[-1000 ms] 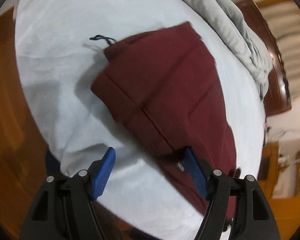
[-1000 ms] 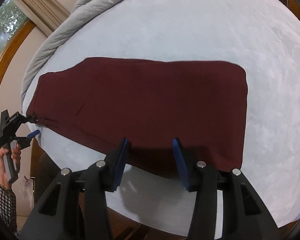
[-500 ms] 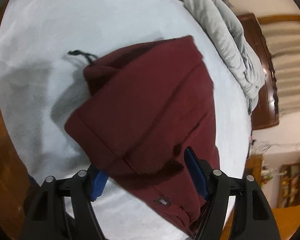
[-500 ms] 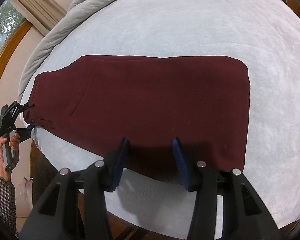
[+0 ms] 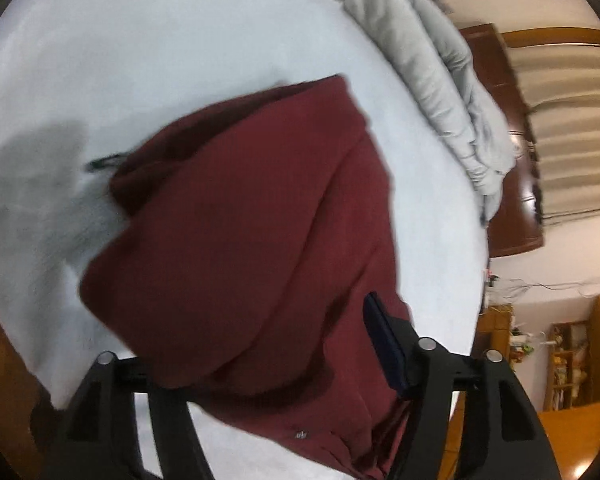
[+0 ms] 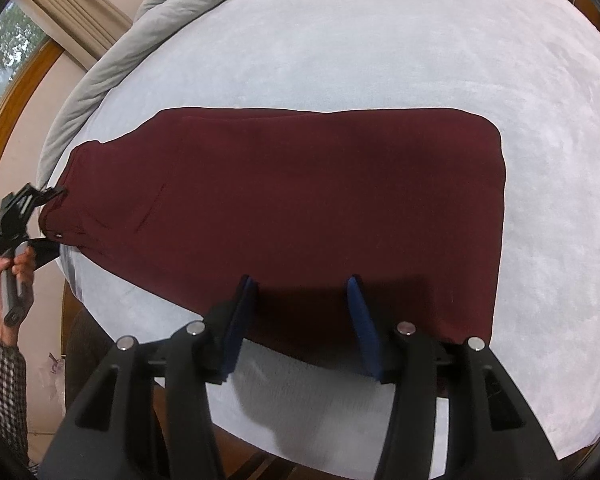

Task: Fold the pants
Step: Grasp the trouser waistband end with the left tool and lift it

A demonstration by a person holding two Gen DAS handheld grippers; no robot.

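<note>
The left gripper point(image 5: 284, 344) was closing, waistband between its jaws. The right gripper point(image 6: 300, 316), easing apart, straddled the near edge of the pants point(image 6: 300, 200). A crosswise fold was probably in hand; next, carry the waistband toward the cuffs. Bare bed point(image 6: 380, 48) lay beyond.

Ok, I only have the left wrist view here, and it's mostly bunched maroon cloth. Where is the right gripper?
Observer: The right gripper straddles the near long edge of the pants, jaws opening, the cloth lying flat between them.
Operator: And the leg end?
Observer: It lies flat on the bed sheet, with no fold made there yet.
Operator: Is the left gripper at the waist?
Observer: Yes, the left gripper has the waist end of the pants between its closing jaws.
</note>
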